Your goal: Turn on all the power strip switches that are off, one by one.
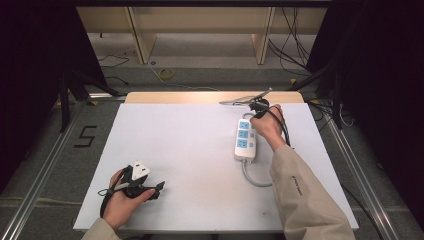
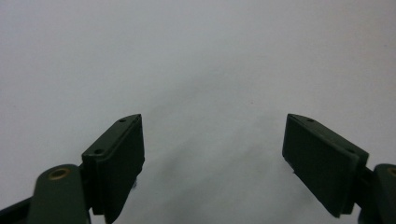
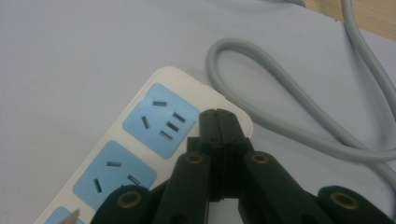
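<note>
Jaws on right gripper (image 3: 219,122) pressed together, nothing between them, tips over the far corner of the white plastic power strip with blue sockets (image 1: 244,139), right-centre of the white table (image 1: 190,150). Likely pressing or steadying that end. Push straight down so the strip doesn't skid; stay clear of the looped grey cable (image 3: 299,116). Left gripper (image 2: 212,154) jaws spread wide, empty, idle over bare table near front-left.
</note>
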Motion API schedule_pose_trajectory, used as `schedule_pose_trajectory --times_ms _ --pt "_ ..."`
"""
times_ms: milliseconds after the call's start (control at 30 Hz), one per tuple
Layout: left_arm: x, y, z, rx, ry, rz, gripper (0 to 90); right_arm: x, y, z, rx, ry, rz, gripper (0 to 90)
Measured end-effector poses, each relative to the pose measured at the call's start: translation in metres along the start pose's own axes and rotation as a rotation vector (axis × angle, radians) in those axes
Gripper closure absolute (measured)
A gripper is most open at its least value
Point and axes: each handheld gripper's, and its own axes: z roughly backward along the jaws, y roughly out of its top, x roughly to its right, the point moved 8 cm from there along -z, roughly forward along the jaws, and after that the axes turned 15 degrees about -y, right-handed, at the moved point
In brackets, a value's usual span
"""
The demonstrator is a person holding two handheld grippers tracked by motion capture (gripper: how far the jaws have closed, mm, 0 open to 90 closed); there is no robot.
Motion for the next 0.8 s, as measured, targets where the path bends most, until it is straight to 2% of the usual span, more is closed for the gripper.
schedule_pose_trajectory --times_ms 800 --pt "0.0005 -0.0003 0.0000 -0.004 -0.001 -0.003 20.8 -0.0005 -0.0009 -0.0021 -0.007 -0.001 0.003 90.0"
